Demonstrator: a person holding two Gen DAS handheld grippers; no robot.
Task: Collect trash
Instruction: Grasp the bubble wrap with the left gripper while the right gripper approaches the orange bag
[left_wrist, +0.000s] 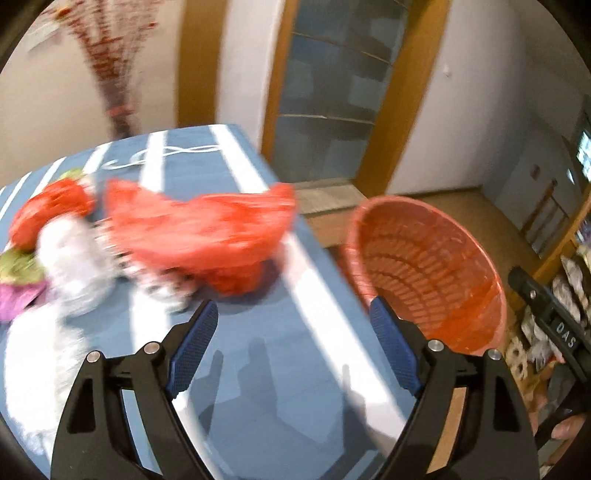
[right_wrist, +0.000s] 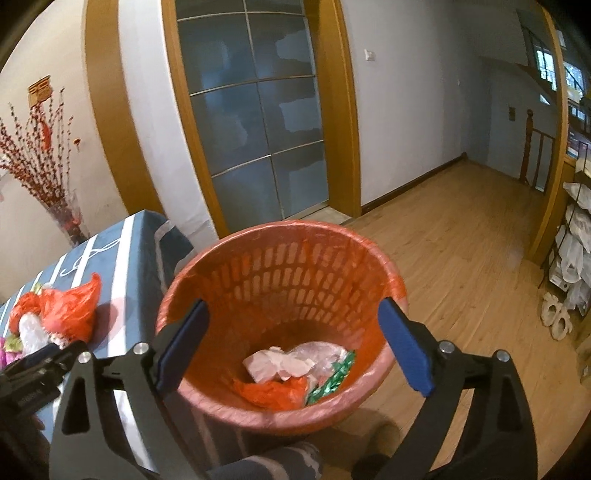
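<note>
An orange slatted trash basket (right_wrist: 280, 266) stands on the floor beside the table; it also shows in the left wrist view (left_wrist: 428, 269). Inside lie white paper (right_wrist: 280, 363), an orange bag scrap (right_wrist: 273, 393) and a green wrapper (right_wrist: 330, 380). My right gripper (right_wrist: 293, 343) is open and empty above the basket. On the blue striped table (left_wrist: 280, 369) lie a large orange plastic bag (left_wrist: 199, 229), another orange bag (left_wrist: 51, 210), white crumpled plastic (left_wrist: 74, 266) and green and purple wrappers (left_wrist: 18, 280). My left gripper (left_wrist: 293, 343) is open and empty, just short of the large bag.
A vase of red branches (right_wrist: 37, 173) stands at the table's far end against the wall. A glass door (right_wrist: 255, 110) is behind the basket. Wooden floor (right_wrist: 461, 258) spreads to the right, with a rack of white bags (right_wrist: 576, 251) at the far right.
</note>
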